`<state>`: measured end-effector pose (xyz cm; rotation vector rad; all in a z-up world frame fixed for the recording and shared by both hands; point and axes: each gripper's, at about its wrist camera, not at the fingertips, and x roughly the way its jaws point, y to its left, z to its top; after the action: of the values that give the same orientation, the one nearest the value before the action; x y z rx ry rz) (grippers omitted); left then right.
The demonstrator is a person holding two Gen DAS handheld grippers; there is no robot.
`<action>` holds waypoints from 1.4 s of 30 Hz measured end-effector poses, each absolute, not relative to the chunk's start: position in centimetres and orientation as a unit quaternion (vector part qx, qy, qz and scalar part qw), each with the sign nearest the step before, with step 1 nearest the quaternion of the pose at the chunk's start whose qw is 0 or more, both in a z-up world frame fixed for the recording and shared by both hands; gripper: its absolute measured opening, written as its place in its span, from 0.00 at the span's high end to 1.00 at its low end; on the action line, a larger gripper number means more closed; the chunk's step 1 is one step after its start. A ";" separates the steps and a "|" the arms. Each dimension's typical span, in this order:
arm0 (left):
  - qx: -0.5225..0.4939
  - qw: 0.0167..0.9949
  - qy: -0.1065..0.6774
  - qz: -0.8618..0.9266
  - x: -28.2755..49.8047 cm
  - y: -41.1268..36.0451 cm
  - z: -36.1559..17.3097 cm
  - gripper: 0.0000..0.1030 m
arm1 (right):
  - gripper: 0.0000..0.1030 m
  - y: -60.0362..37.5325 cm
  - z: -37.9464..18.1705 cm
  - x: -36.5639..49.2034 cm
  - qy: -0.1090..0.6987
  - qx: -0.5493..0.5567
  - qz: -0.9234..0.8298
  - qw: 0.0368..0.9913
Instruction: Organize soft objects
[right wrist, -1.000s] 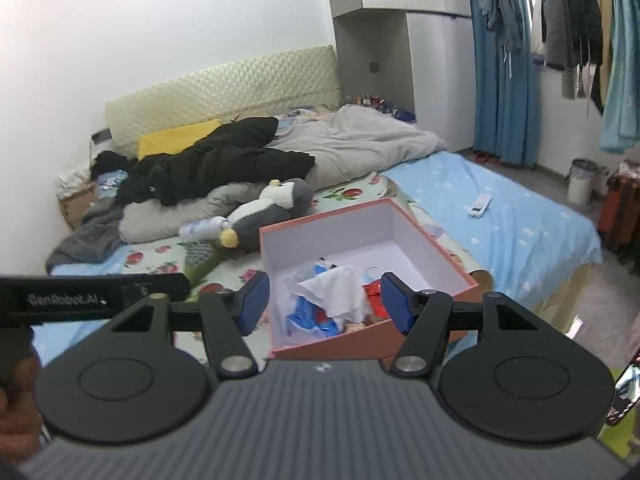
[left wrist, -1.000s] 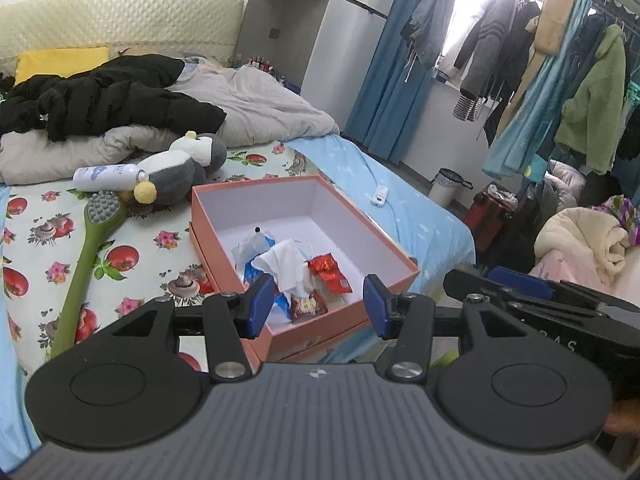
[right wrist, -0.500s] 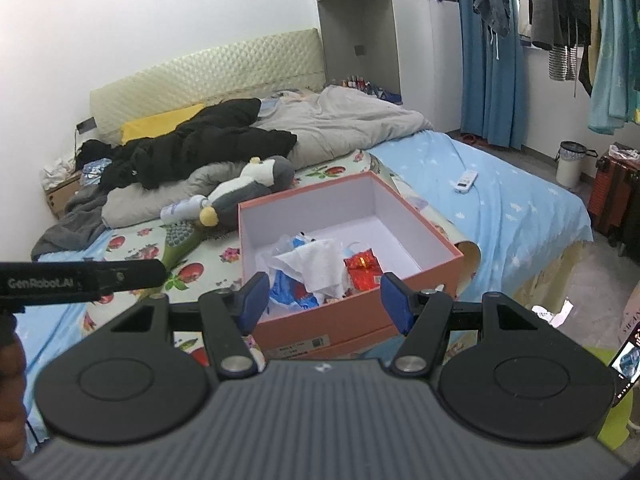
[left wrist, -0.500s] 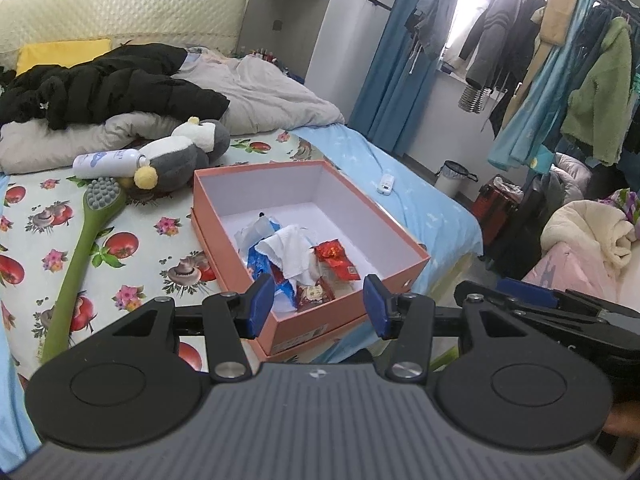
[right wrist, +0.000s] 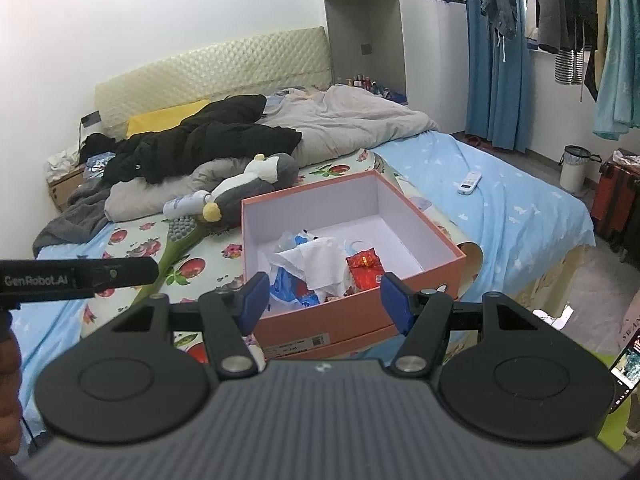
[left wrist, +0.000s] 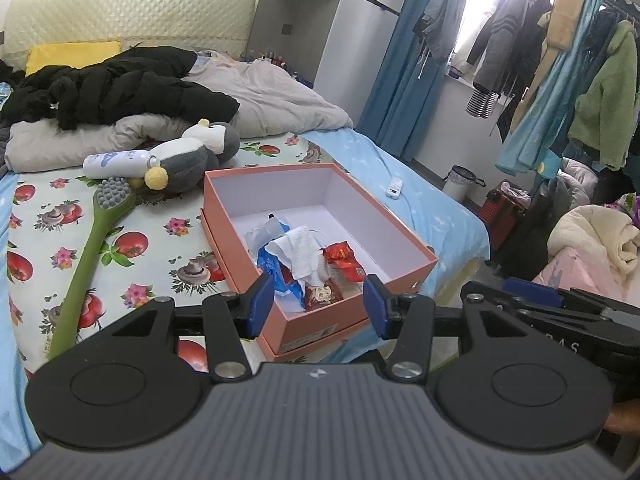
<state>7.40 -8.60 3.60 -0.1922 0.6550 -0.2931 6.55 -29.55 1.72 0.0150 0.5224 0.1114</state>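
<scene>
Orange box [left wrist: 352, 312] holds white cloth [left wrist: 300, 248], red packets [left wrist: 344, 258] — both grippers' jaws open, empty.

My own hand-held gripper body covers the near wall of the salmon-pink cardboard box [left wrist: 400, 240] and its small label. The crumpled white cloth [left wrist: 300, 248] hides part of the blue plastic wrappers [left wrist: 276, 268] beneath it. The long green brush [left wrist: 86, 256] has its handle end behind my gripper. The bottles on the far ledge [right wrist: 362, 80] are too small to read.
</scene>
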 end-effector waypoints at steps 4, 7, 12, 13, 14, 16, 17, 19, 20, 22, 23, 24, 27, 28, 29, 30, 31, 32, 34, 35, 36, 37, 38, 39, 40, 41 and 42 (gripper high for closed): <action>-0.094 0.931 0.322 -0.143 7.4 -8.7 3.6 0.40 | 0.15 -29.7 1.8 6.8 0.262 0.004 0.045 0.964; -0.094 0.931 0.324 -0.140 7.5 -8.5 3.7 0.25 | 0.03 -29.8 1.8 6.9 0.261 0.005 0.040 0.965; -0.094 0.931 0.327 -0.134 7.8 -8.2 3.7 0.14 | 0.02 -29.9 1.8 6.9 0.260 0.004 0.036 0.965; -0.096 0.931 0.325 -0.137 7.7 -8.0 3.7 0.10 | 0.02 -29.9 1.8 7.0 0.260 0.005 0.036 0.965; -0.097 0.931 0.324 -0.138 7.7 -8.0 3.7 0.08 | 0.02 -29.9 1.8 6.9 0.260 0.005 0.036 0.965; -0.090 0.932 0.322 -0.137 7.7 -8.1 3.8 0.06 | 0.02 -29.9 1.8 7.0 0.260 0.006 0.036 0.965; -0.086 0.933 0.321 -0.135 7.6 -8.2 3.8 0.04 | 0.02 -29.9 1.8 7.0 0.260 0.007 0.036 0.965; -0.079 0.935 0.319 -0.132 7.5 -8.3 3.9 0.02 | 0.02 -30.0 1.7 7.0 0.262 0.011 0.037 0.964; -0.078 0.936 0.319 -0.130 7.5 -8.3 3.9 0.02 | 0.02 -30.0 1.7 7.0 0.262 0.012 0.037 0.964; -0.077 0.936 0.319 -0.128 7.5 -8.2 3.9 0.02 | 0.00 -30.0 1.7 7.0 0.259 0.016 0.038 0.965; -0.077 0.936 0.319 -0.129 7.4 -8.1 3.8 0.02 | 0.00 -30.0 1.7 7.0 0.259 0.016 0.037 0.965; -0.077 0.936 0.319 -0.127 7.5 -8.1 3.8 0.02 | 0.00 -30.0 1.6 7.0 0.259 0.015 0.037 0.965; -0.076 0.935 0.323 -0.125 7.5 -8.1 3.9 0.02 | 0.00 -29.9 1.5 7.1 0.260 0.014 0.038 0.965; -0.074 0.935 0.322 -0.126 7.4 -8.2 3.9 0.02 | 0.00 -29.9 1.5 7.1 0.261 0.015 0.038 0.964; -0.073 0.936 0.321 -0.126 7.4 -8.2 3.9 0.02 | 0.00 -29.8 1.4 7.2 0.262 0.015 0.039 0.964; -0.072 0.936 0.321 -0.124 7.3 -8.2 4.0 0.02 | 0.00 -29.8 1.4 7.1 0.263 0.015 0.039 0.964; -0.071 0.937 0.320 -0.123 7.3 -8.2 4.0 0.02 | 0.00 -29.7 1.3 7.1 0.264 0.015 0.040 0.964; -0.071 0.937 0.320 -0.122 7.3 -8.2 4.0 0.02 | 0.00 -29.7 1.3 7.1 0.265 0.015 0.040 0.963; -0.071 0.937 0.319 -0.121 7.3 -8.2 4.0 0.02 | 0.00 -29.6 1.2 7.1 0.266 0.014 0.040 0.963; -0.070 0.937 0.319 -0.121 7.3 -8.2 4.0 0.02 | 0.00 -29.6 1.2 7.1 0.267 0.013 0.040 0.963; -0.070 0.937 0.319 -0.120 7.2 -8.2 4.0 0.02 | 0.00 -29.6 1.2 7.1 0.267 0.013 0.040 0.963; -0.070 0.937 0.319 -0.121 7.2 -8.2 4.0 0.02 | 0.00 -29.6 1.2 7.1 0.266 0.014 0.041 0.963; -0.071 0.937 0.320 -0.121 7.2 -8.2 3.9 0.02 | 0.00 -29.6 1.2 7.1 0.267 0.014 0.040 0.963; -0.072 0.936 0.321 -0.122 7.3 -8.2 3.9 0.02 | 0.00 -29.6 1.2 7.1 0.267 0.014 0.039 0.963; -0.072 0.936 0.321 -0.122 7.2 -8.1 3.8 0.02 | 0.00 -29.5 1.2 7.0 0.266 0.014 0.039 0.963; -0.072 0.936 0.321 -0.123 7.2 -8.1 3.8 0.02 | 0.00 -29.6 1.1 7.0 0.266 0.013 0.039 0.963; -0.072 0.936 0.321 -0.122 7.2 -8.1 3.8 0.02 | 0.00 -29.6 1.1 7.0 0.266 0.013 0.039 0.963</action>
<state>7.19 -8.10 3.76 -0.1475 0.6558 -0.2499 7.01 -29.58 1.08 0.0263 0.5384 0.0787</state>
